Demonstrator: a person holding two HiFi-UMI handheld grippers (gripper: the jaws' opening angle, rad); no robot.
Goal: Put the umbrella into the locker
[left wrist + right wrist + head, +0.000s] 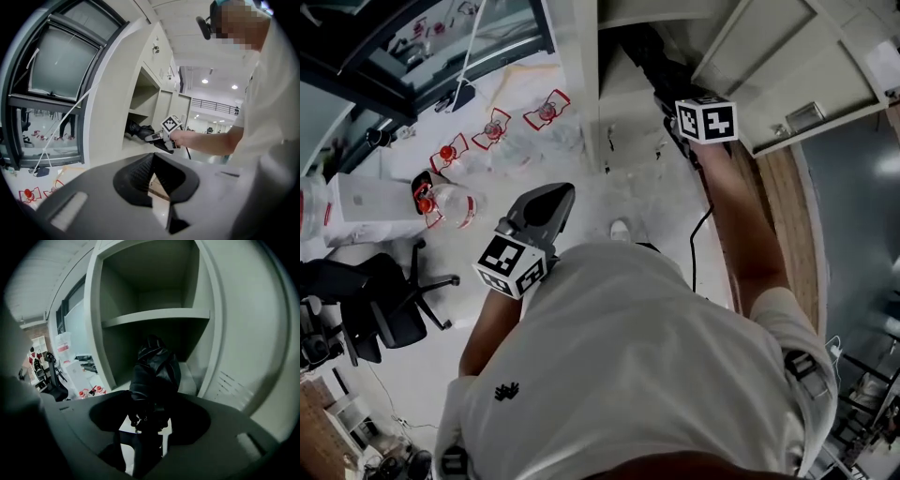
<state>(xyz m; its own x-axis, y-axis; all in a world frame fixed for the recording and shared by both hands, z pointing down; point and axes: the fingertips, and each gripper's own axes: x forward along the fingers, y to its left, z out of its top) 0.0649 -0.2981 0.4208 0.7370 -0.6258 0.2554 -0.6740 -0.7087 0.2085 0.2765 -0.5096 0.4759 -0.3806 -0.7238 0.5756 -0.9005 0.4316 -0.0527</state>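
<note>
As the right gripper (147, 423) pinches the near end of a black folded umbrella (154, 373) between its jaws, the bundle points away from the camera. Its far end sits inside the lower bay of the open locker (219, 338), just beneath the shelf (154, 315) at centre frame in the right gripper view. Whether the umbrella touches the bay floor cannot be told.

In the head view, the person's right arm reaches toward the upper middle of the frame, where the locker stands. Its door (787, 56) is swung wide at the upper right.

The left gripper (153, 161) hangs left of centre in that view, well apart from the locker. Its jaws are pressed together with nothing between them. An office chair (375, 309) stands on the pale floor at the lower left.

The umbrella looks light. Its slack, glossy fabric is bunched around what is likely a stiff core. The cloth would probably give and slide under the pads, so the firmer handle or shaft is the safer place to grip than the loose folds. Held at one end only, the far end may sag or swing, and it should lie well into the bay before the jaws part.
</note>
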